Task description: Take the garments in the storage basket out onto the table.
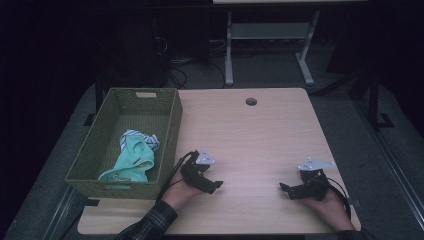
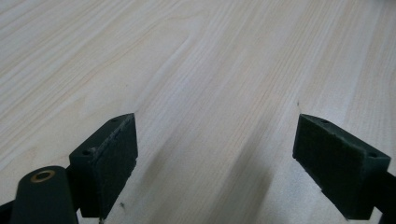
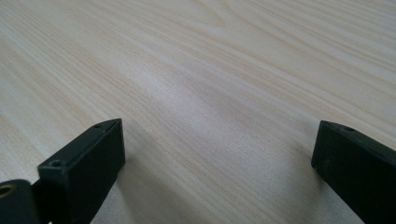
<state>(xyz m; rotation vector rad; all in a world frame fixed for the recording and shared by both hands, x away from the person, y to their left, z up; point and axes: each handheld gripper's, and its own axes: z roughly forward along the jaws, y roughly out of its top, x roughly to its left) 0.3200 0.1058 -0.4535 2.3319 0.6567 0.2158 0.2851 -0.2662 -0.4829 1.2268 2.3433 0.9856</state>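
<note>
Closest to the person, two hands hold two grippers low over the table (image 1: 250, 135); the left gripper (image 1: 212, 187) sits near the front edge, just to the right of the basket (image 1: 172, 125); the right gripper (image 1: 286, 191) sits well apart from it, near the right side of the table.

In the left gripper view the two black jaws stand wide apart, and between them there is bare wood; nothing is pinched. In the right gripper view it is the same; the jaws are spread wide over bare wood, and they hold nothing. Both grippers point in toward the middle of the table.

A bit farther, on the left, the green woven basket sits with its long side along the table's left edge; inside it lies a bunch of cloth (image 1: 131, 157), mint green with a striped bit on top; it is crumpled up near the front right corner of the basket, touching the wall; it is all the way inside, with no part hanging over the rim.

Farther still, the table top is plain, with a small round hole (image 1: 251, 101) near the back edge; behind it, on the dark floor, stands a grey frame (image 1: 270, 45) with some wires (image 1: 175, 70) close by.

It looks like the job is nearly over or all done; the cloth is in the basket, and both grippers are free; I see no more clothes on the table to pick up.
</note>
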